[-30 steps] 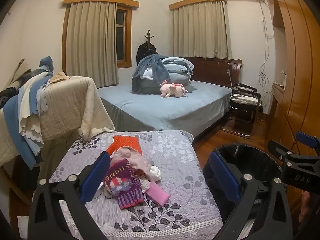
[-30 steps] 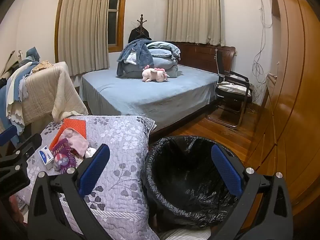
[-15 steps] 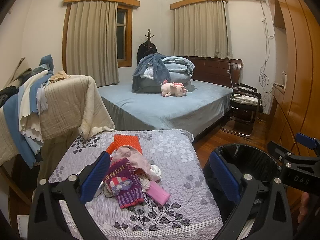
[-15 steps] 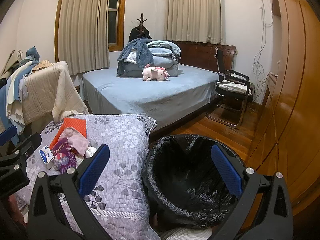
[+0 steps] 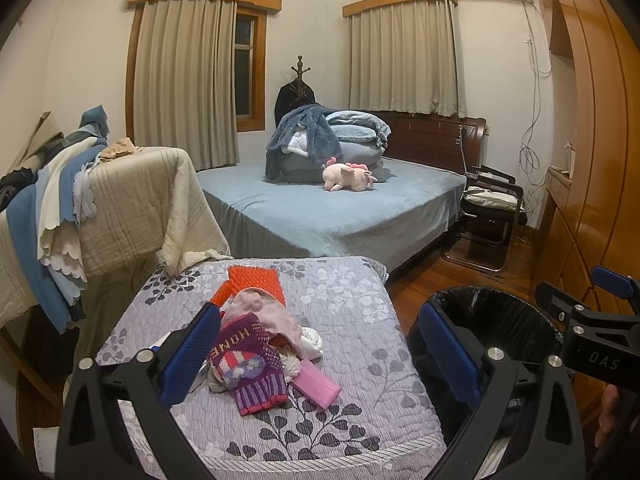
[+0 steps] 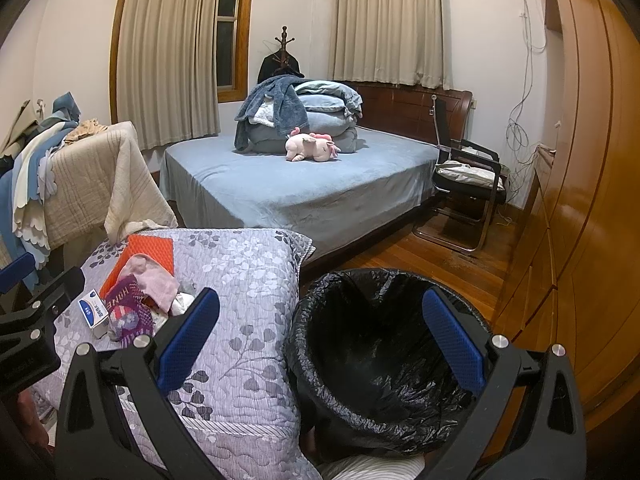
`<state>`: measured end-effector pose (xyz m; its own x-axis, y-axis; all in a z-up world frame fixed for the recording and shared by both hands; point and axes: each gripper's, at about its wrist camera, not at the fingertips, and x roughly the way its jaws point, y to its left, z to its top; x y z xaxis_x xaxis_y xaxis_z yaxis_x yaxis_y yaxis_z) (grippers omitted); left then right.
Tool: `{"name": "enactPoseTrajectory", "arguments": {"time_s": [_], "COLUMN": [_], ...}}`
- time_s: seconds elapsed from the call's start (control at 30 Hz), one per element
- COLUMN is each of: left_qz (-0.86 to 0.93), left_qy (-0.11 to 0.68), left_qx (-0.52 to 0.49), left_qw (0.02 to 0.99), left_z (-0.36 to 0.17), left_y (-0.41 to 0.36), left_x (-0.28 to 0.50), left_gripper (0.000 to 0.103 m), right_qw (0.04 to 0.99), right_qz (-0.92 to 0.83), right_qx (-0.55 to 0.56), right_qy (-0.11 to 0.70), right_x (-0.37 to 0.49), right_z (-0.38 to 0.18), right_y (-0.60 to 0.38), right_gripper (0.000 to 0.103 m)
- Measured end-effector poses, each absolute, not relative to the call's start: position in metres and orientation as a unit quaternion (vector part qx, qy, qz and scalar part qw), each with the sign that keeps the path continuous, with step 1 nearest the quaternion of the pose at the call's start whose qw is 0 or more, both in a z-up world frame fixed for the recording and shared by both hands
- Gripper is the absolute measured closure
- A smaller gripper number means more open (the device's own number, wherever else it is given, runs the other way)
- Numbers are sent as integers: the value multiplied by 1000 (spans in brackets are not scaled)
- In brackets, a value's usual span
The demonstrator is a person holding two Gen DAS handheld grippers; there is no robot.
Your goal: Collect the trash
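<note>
Right wrist: jaws wide; bin [image 6: 384,344] below

Bare quilt [image 5: 352,320] separates clutter pile [image 5: 260,344] from open bin [image 6: 380,340].

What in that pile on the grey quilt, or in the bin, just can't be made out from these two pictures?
- Crumpled white scraps, left wrist view: mostly buried under the purple glove and pink cloth.
- Small white box, right wrist view: its print is too small to read; in the left view the left gripper finger hides most of it.
- Bin bottom, both views: the black liner is too dark to show whether it holds anything.
</note>
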<state>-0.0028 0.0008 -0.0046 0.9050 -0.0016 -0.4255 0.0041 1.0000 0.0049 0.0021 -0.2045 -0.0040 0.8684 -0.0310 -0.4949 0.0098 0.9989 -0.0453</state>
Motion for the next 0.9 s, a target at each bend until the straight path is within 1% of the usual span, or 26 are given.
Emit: {"name": "enactPoseTrajectory", "arguments": {"time_s": [0.9], "left_qz": [-1], "left_qy": [220], "left_qx": [1], "left_qw": [976], "left_z": [-5], "left_y": [1], "left_x": [-3], "left_gripper": [6], "right_qw": [966], "right_qz": [-10], "right_qx": [-20], "right_qy": [258], "right_x": [3], "right_z": [-5], "right_y": [-204], "right_gripper": [4]}}
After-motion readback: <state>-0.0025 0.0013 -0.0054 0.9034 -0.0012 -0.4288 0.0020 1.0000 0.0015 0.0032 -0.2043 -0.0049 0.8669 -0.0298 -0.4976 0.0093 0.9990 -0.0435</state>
